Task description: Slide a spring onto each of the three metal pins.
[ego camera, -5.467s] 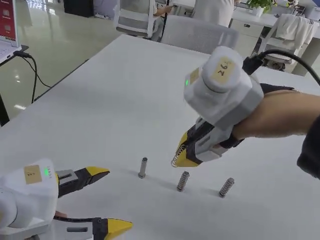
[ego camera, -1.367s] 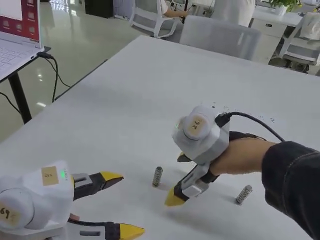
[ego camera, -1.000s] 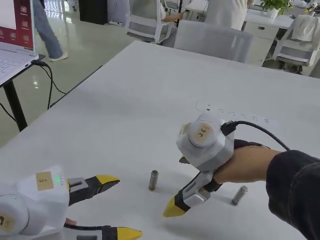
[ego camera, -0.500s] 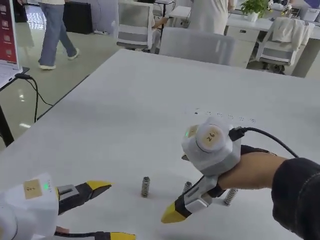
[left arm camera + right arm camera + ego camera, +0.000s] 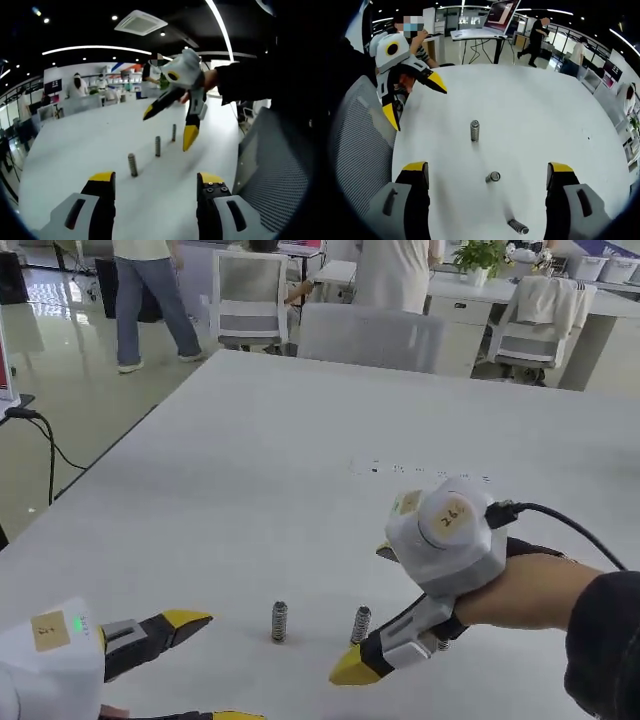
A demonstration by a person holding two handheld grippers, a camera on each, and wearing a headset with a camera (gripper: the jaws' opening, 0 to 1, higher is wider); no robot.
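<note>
The yellow-tipped left claw (image 5: pixel 156 177) and right claw (image 5: pixel 487 169) both gape empty, so lifting clear without nudging the three spring-sleeved metal pins (image 5: pixel 157 146) mid-frame looks wisest.

The right tongs (image 5: pixel 169 127), shut on a spring (image 5: pixel 279 624) in the air seconds ago, now hang open and empty low over the desk (image 5: pixel 300 440), and the left-hand pin (image 5: pixel 279 607) in the head view, bare before, wears that spring.

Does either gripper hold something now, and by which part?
Nothing is held. The left gripper and the right gripper are both open, with nothing between the jaws. The springs stand on the table, apart from both.
</note>
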